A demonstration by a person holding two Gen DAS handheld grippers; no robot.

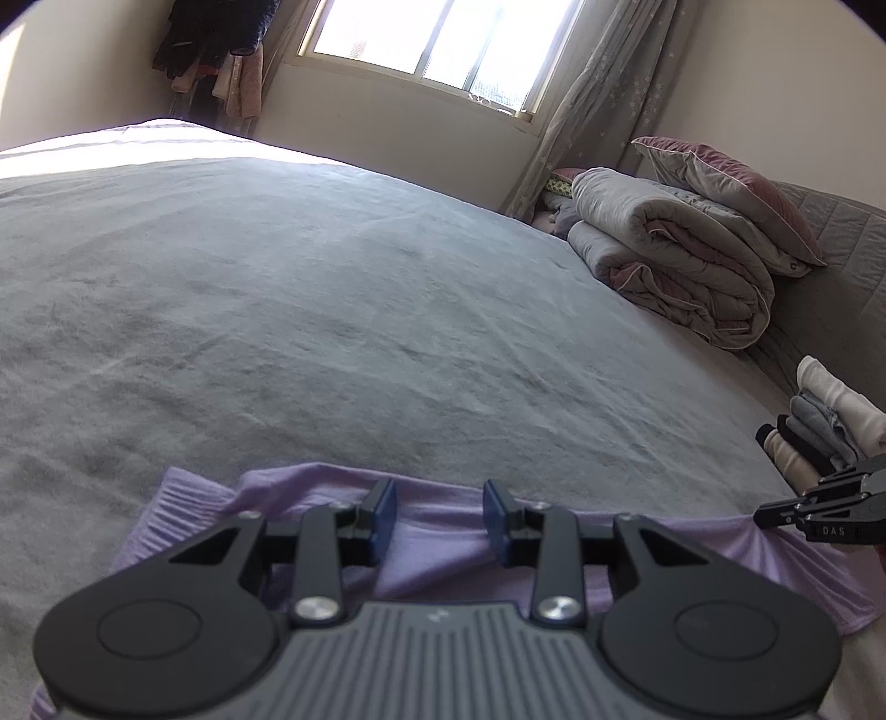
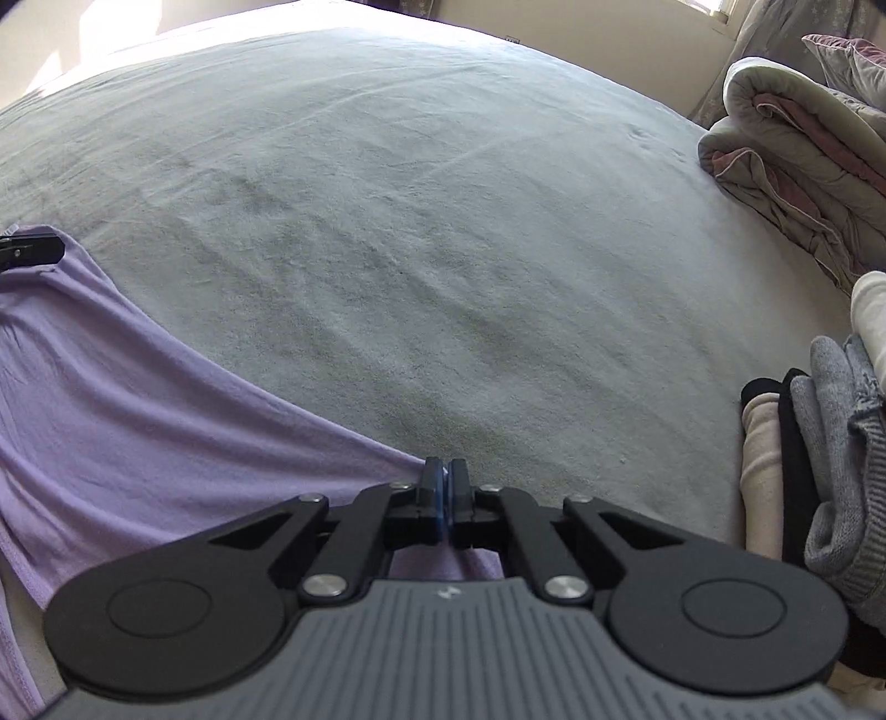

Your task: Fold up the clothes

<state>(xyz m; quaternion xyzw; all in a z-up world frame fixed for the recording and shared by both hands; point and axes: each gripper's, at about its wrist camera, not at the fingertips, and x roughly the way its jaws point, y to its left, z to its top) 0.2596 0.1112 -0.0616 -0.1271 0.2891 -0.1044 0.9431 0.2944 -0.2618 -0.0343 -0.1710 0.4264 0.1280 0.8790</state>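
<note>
Blue pads [image 1: 386,512] of the left claw [image 1: 440,518] stand wide apart, with nothing between them, poised just over the lilac garment [image 1: 421,548] that lies spread on the grey bed [image 1: 332,310]. A ribbed edge of the cloth shows beyond the claw's left finger, and the fabric runs under both fingers toward the right.

At the far right of that view the right claw [image 1: 775,508] pinches the garment's edge, pulling a few taut creases into it. Seen from its own camera, the right claw [image 2: 444,498] is pressed tight together on a corner of the lilac garment [image 2: 138,421], which stretches away to the left of it, where the tip of the left claw [image 2: 33,249] shows at the cloth's far end.

Right of the right claw, near it, sits a stack of folded clothes [image 2: 819,459] in grey, black, cream and white. Farther ahead and to the right a rolled grey quilt [image 1: 670,260] rests on the bed with a pink-edged pillow [image 1: 731,194] on top, beside a curtain [image 1: 598,94] and a bright window [image 1: 437,39]. Dark clothes hang in the far left corner [image 1: 216,50].
</note>
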